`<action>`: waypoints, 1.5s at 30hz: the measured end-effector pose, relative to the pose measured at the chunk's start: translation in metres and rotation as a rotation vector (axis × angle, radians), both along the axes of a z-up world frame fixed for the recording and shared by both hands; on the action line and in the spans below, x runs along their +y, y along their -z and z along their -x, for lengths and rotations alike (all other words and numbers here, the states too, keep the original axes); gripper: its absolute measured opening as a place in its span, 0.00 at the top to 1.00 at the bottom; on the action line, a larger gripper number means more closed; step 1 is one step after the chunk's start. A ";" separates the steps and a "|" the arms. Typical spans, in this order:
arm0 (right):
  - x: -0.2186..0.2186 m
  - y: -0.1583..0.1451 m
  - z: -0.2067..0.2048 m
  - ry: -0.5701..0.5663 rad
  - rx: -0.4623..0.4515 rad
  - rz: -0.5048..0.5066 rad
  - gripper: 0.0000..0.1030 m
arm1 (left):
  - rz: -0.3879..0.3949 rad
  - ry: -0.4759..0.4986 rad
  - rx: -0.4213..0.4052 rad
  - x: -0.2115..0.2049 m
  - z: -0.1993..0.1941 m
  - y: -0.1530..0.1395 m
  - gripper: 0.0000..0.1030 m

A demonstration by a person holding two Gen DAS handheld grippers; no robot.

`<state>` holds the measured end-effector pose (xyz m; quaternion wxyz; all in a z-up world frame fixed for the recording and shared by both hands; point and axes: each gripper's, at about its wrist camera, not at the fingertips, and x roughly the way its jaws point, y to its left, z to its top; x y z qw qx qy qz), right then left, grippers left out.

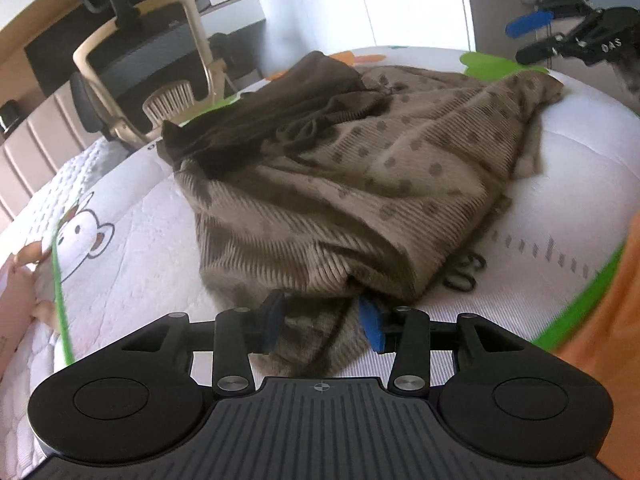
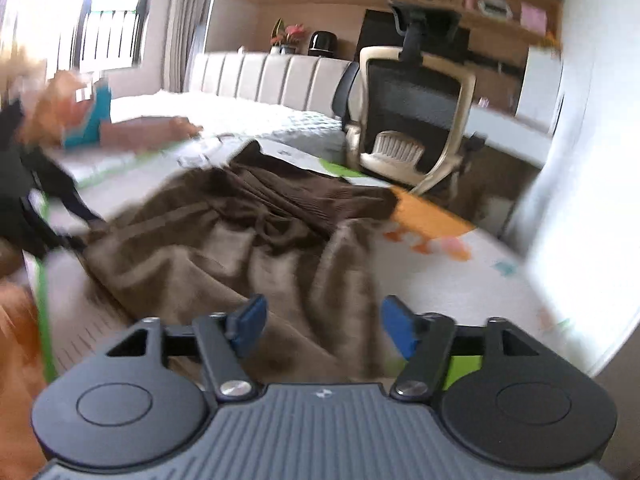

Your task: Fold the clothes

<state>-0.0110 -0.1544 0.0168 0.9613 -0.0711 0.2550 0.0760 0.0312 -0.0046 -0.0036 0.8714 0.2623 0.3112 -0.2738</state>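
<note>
on the left of the left wrist view a pale quilted bed cover printed with cartoon animals lies bare, and an office chair stands past the bed's far edge. moving right, the garment, a tan ribbed piece with darker spots and a dark brown band at its far end, sits rumpled in a heap in the middle of the bed, not folded flat. its long axis runs away from the left gripper, from a bunched near corner out toward the dark band by the chair. that near corner sits between the left gripper's blue pads, which stand a little apart with a wad of cloth filling the gap, so it looks like a pinch on the garment's edge, though how firm i cannot tell. further right, at the top corner, the right gripper hangs in the air over the far side of the bed, well apart from the cloth. its own view is blurred, but its pads are plainly spread wide with nothing between them, the fabric lying below and ahead. so the left hand is the nearer one, already at the cloth; a second hold would likely have to come from the right, at the garment's far right edge.
</note>
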 end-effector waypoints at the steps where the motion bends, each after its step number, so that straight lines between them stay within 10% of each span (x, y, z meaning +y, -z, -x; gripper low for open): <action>1: 0.000 0.003 -0.006 0.003 0.015 -0.051 0.33 | 0.002 -0.001 0.001 0.001 -0.001 0.000 0.78; 2: 0.001 0.006 -0.011 0.006 0.029 -0.103 0.32 | 0.001 -0.002 0.003 0.003 0.001 -0.002 0.95; 9: 0.004 0.018 -0.024 0.045 0.075 -0.178 0.00 | -0.030 -0.036 -0.010 0.035 0.028 -0.017 0.96; 19: 0.000 0.040 -0.038 0.132 0.170 -0.329 0.00 | 0.016 -0.073 0.029 0.065 0.043 -0.037 0.91; 28: -0.008 0.051 -0.051 0.251 0.259 -0.466 0.00 | 0.404 -0.060 0.114 0.062 0.011 -0.079 0.30; 30: -0.003 0.050 -0.057 0.222 0.285 -0.417 0.00 | 0.511 -0.090 0.147 0.059 -0.010 -0.087 0.09; 35: 0.007 0.026 -0.061 0.136 0.302 -0.205 0.00 | 0.600 -0.132 0.212 0.044 -0.073 -0.099 0.09; 39: 0.016 -0.022 -0.080 0.113 0.126 -0.016 0.00 | 0.547 -0.208 0.160 0.028 -0.132 -0.104 0.17; 45: 0.011 -0.044 -0.194 0.157 0.029 -0.020 0.13 | 0.472 -0.386 0.127 0.011 -0.222 -0.073 0.37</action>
